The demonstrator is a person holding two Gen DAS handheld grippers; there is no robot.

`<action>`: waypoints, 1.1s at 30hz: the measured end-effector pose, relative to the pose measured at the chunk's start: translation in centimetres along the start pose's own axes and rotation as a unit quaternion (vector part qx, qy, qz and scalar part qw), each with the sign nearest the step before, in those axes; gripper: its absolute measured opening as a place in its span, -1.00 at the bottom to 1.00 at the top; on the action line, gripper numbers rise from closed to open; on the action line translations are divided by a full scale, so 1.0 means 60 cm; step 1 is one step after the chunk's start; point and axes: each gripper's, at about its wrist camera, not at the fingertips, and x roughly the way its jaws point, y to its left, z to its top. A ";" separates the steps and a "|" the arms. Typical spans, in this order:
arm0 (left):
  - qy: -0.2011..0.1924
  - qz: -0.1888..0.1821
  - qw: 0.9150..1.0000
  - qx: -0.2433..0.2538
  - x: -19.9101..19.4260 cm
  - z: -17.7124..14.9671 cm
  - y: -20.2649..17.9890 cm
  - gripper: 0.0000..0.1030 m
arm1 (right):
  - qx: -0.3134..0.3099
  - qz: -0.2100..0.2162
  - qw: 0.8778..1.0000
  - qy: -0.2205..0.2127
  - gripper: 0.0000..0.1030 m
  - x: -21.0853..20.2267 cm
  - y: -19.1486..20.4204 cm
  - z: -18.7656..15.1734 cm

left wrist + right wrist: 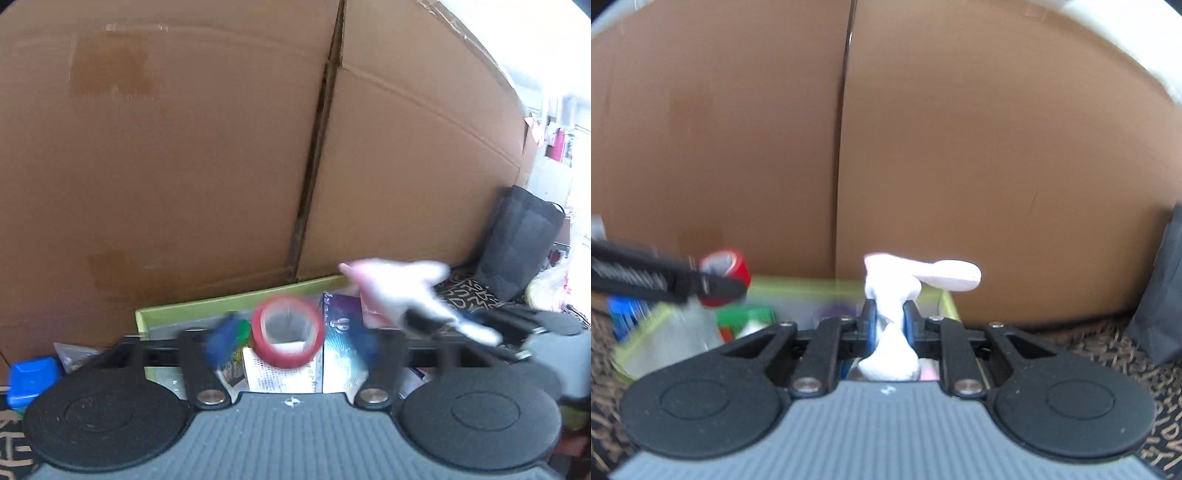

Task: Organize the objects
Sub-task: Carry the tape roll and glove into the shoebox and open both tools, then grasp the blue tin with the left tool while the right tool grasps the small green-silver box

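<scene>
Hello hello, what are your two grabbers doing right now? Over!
Right gripper shut on white bunny. Left gripper open, red tape loose between its jaws, over green box. Nothing blocking.

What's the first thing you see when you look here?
A white bunny toy pinched in the right tool, ears poking out sideways. Next, a red tape roll between the left tool's wide-open fingers, above a green box of things. Big cardboard boxes stand like a wall behind.
</scene>
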 end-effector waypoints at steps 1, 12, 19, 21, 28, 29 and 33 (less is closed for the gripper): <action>0.001 0.005 1.000 -0.007 -0.002 -0.009 0.005 0.74 | -0.013 0.002 1.000 0.020 -0.40 0.013 0.007 -0.008; -0.017 0.034 0.999 -0.006 -0.090 -0.053 0.035 0.74 | -0.001 -0.016 1.000 -0.016 0.82 -0.032 0.014 -0.031; -0.002 0.101 0.995 -0.021 -0.186 -0.110 0.094 0.75 | 0.011 0.033 0.997 -0.074 0.95 -0.135 0.061 -0.010; 0.013 0.129 0.991 -0.029 -0.206 -0.127 0.118 0.75 | 0.012 0.067 0.995 -0.076 0.95 -0.157 0.087 -0.016; 0.019 0.196 0.975 -0.099 -0.273 -0.173 0.211 0.75 | -0.046 0.150 0.985 -0.071 0.55 -0.192 0.224 -0.066; 0.018 0.204 0.973 -0.107 -0.281 -0.175 0.221 0.75 | -0.054 0.160 0.983 -0.066 0.43 -0.185 0.244 -0.072; 0.012 0.217 0.968 -0.124 -0.306 -0.181 0.250 0.75 | -0.054 0.199 0.978 -0.016 0.01 -0.141 0.307 -0.082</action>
